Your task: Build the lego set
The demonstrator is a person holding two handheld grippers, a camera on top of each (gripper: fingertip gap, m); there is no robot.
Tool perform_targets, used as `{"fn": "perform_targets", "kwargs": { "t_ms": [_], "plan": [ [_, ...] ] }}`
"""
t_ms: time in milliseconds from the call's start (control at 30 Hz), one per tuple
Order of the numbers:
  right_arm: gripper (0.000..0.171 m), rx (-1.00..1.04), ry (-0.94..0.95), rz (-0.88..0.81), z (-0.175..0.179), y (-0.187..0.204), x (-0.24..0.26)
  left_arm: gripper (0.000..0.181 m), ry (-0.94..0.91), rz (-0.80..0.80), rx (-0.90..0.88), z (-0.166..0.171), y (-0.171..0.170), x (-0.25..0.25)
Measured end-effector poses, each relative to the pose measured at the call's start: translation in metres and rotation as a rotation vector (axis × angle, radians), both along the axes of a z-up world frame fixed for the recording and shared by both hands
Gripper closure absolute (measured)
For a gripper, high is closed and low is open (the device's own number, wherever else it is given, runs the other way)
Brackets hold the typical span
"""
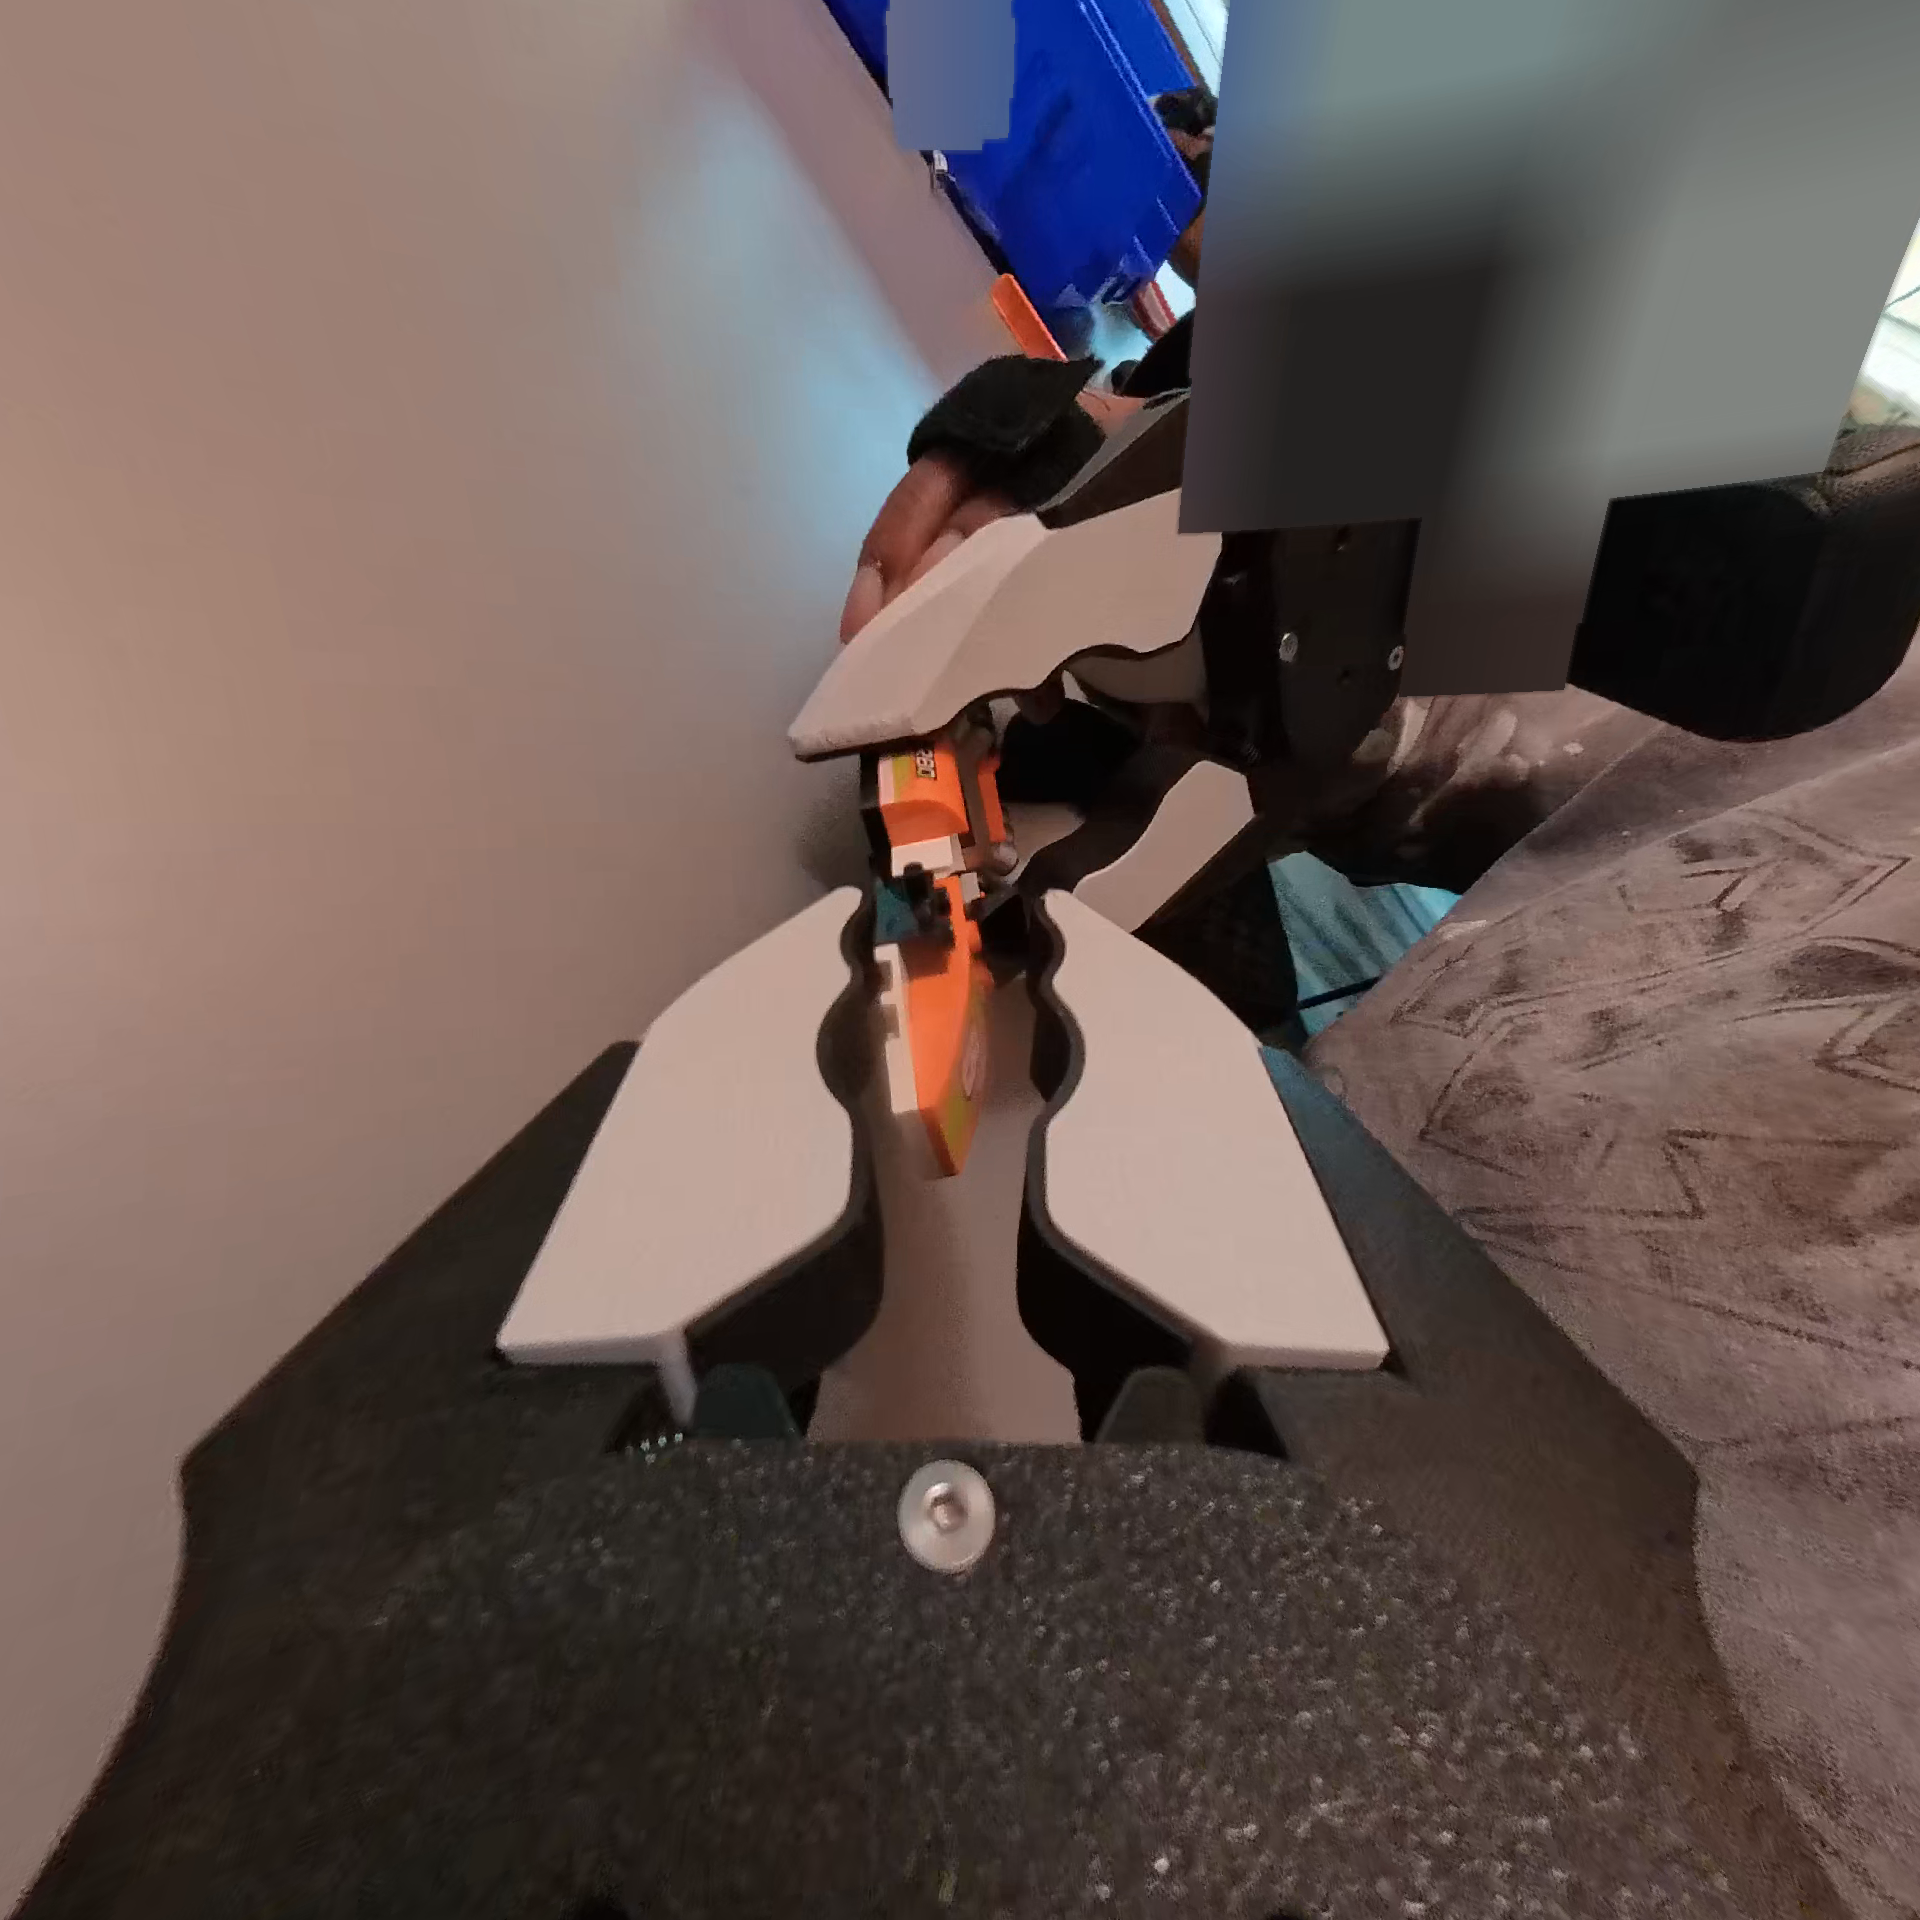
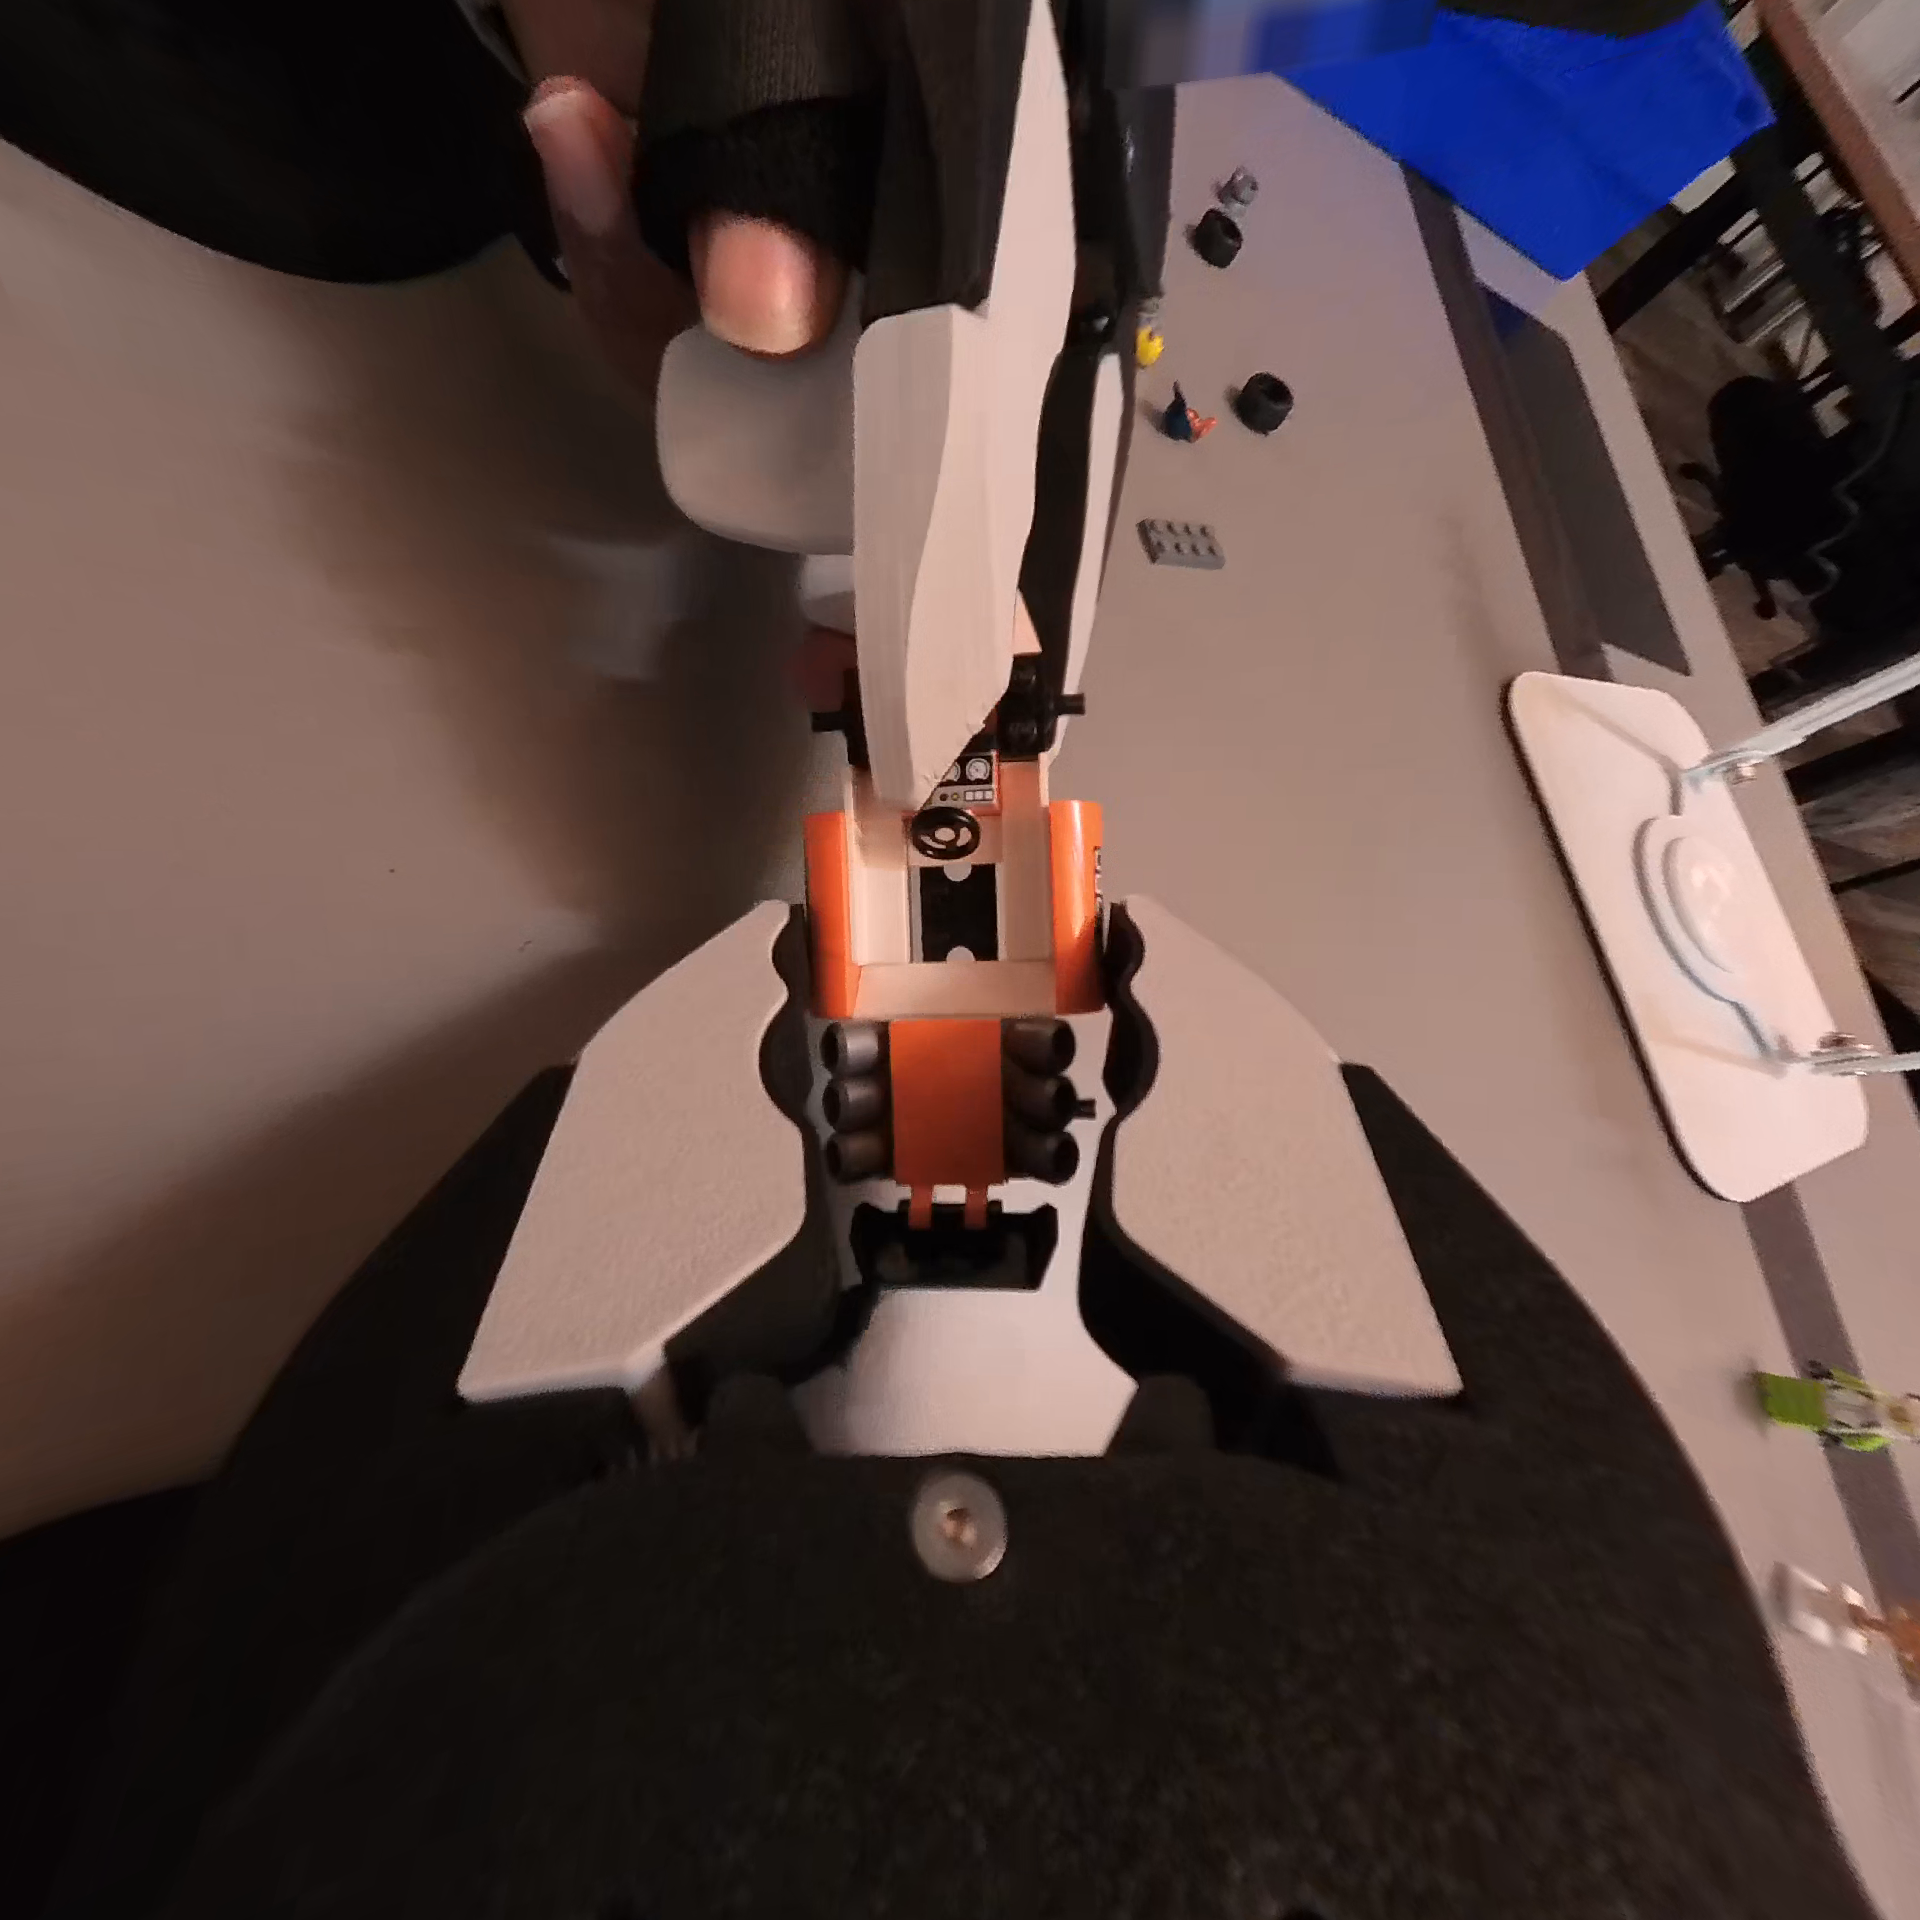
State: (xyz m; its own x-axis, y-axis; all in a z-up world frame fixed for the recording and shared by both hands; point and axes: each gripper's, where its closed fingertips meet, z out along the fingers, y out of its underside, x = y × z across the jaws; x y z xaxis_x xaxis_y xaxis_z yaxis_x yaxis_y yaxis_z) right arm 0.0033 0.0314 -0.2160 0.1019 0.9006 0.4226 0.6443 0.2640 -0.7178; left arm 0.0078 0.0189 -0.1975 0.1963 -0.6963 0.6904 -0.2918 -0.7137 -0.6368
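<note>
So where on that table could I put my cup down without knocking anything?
The widest bare table lies left of the orange car. A smaller patch sits between the grey plate and the white board. Crowded beyond the plate, around the tyres and small pieces, and near the green piece at the right edge.

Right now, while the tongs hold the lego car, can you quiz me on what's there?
1. True or false: the left tongs and the right tongs both grip the orange car.
2. How many black tyres lie loose on the table? A one, B two, C four.
3. Fill in: the car's steering wheel is ___.
Key: 1 true; 2 B; 3 black.
</note>
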Motion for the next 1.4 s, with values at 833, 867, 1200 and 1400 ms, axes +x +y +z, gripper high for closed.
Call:
{"fn": "perform_targets", "kwargs": {
  "t_ms": [833,867,1200,1400],
  "plan": [
    [0.117,0.237,-0.02,0.001,0.015,-0.006,-0.001,0.157,-0.018,0.017,0.038,0.009,-0.011,-0.002],
    [0.117,0.24,-0.019,0.003,0.016,-0.006,-0.001,0.157,-0.02,0.016,0.039,0.009,-0.011,-0.002],
    [0.117,0.247,0.025,0.044,0.022,-0.012,-0.002,0.157,-0.034,-0.018,0.036,0.014,-0.017,-0.003],
    [0.117,0.267,0.05,0.08,0.024,-0.018,-0.002,0.157,-0.041,-0.048,0.041,0.016,-0.023,-0.002]
  ]
}}
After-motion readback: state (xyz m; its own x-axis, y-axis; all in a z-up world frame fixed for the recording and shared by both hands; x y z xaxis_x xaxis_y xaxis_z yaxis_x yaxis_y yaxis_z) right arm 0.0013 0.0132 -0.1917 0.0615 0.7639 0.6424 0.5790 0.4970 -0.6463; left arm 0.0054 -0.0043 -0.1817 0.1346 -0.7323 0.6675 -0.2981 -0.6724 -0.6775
